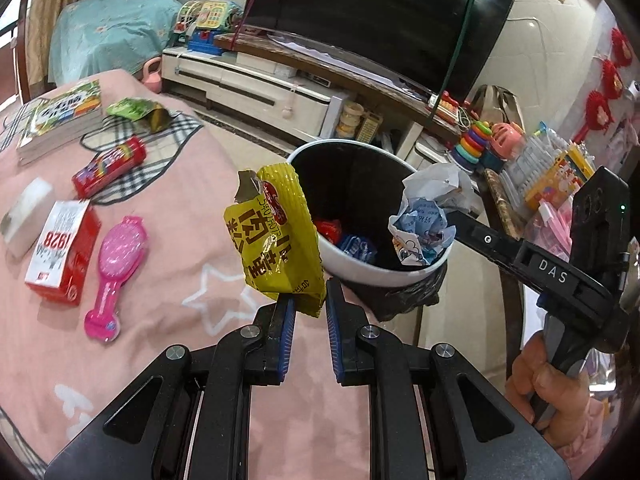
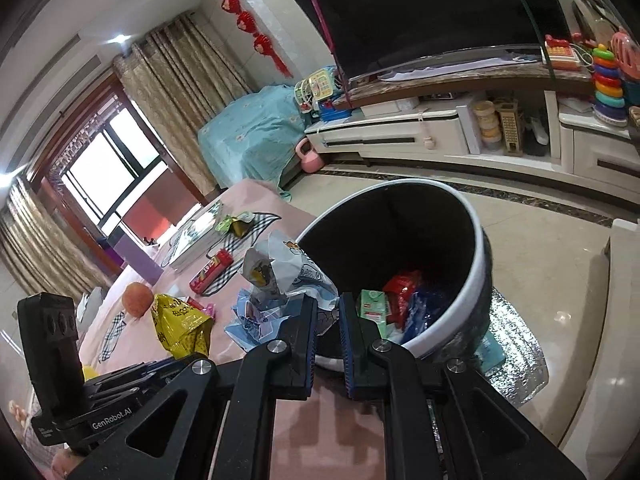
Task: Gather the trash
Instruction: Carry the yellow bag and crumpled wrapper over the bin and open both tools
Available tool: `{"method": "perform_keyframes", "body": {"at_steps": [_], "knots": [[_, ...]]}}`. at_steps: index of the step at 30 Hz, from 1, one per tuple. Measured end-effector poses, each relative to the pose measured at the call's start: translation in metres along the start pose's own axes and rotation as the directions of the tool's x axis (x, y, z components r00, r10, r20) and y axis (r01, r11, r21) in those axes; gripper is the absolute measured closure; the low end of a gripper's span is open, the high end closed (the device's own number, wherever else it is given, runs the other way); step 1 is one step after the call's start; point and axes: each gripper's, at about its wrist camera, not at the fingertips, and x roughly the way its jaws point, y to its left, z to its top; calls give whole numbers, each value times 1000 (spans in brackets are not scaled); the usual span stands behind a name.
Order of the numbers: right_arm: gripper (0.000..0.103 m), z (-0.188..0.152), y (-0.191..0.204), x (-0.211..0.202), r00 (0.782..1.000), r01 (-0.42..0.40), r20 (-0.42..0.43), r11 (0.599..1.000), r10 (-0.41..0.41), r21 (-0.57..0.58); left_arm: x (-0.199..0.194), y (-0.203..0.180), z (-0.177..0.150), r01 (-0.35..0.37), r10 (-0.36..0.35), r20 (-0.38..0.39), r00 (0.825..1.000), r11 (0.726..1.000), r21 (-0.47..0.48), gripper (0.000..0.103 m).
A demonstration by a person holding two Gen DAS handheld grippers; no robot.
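Note:
My left gripper (image 1: 310, 300) is shut on a yellow snack wrapper (image 1: 276, 236), held up beside the near rim of the white bin (image 1: 344, 264); the wrapper also shows in the right wrist view (image 2: 180, 324). My right gripper (image 2: 327, 312) is shut on a crumpled white and blue paper wrapper (image 2: 280, 280), held at the bin's rim (image 2: 476, 280). From the left wrist view the paper (image 1: 428, 216) hangs over the bin's right side. Red, blue and green packets (image 2: 400, 300) lie inside the bin. A green wrapper (image 1: 136, 110) lies on the pink table (image 1: 180, 264).
On the table lie books (image 1: 60, 120), a red tube (image 1: 110, 166), a red and white box (image 1: 62, 254), a pink brush (image 1: 114, 276) and a white block (image 1: 26, 216). A TV stand (image 1: 280, 80) with toys stands behind. The bin sits past the table's edge.

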Motion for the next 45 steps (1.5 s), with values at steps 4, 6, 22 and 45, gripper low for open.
{"method": "perform_keyframes", "body": {"at_steps": [4,6,22,45], "knots": [[92,2,-8,-4,1000,12,9,1000,-12,11,4,-9,5,5,-5,-3,1000,1000,18,89],[92,3,-10,-5,1000,18,13,1000,-18,13,7,-14,6,8,-8,-5,1000,1000,29,89],[92,16,-26,-14,998,43,37,999,-44,18,20,-47,23,23,-21,-13,1000,995,97,89],[92,33,-26,1,995,97,15,995,-96,-17,50,-61,40,13,-7,-47,999,990,140,89]]}}
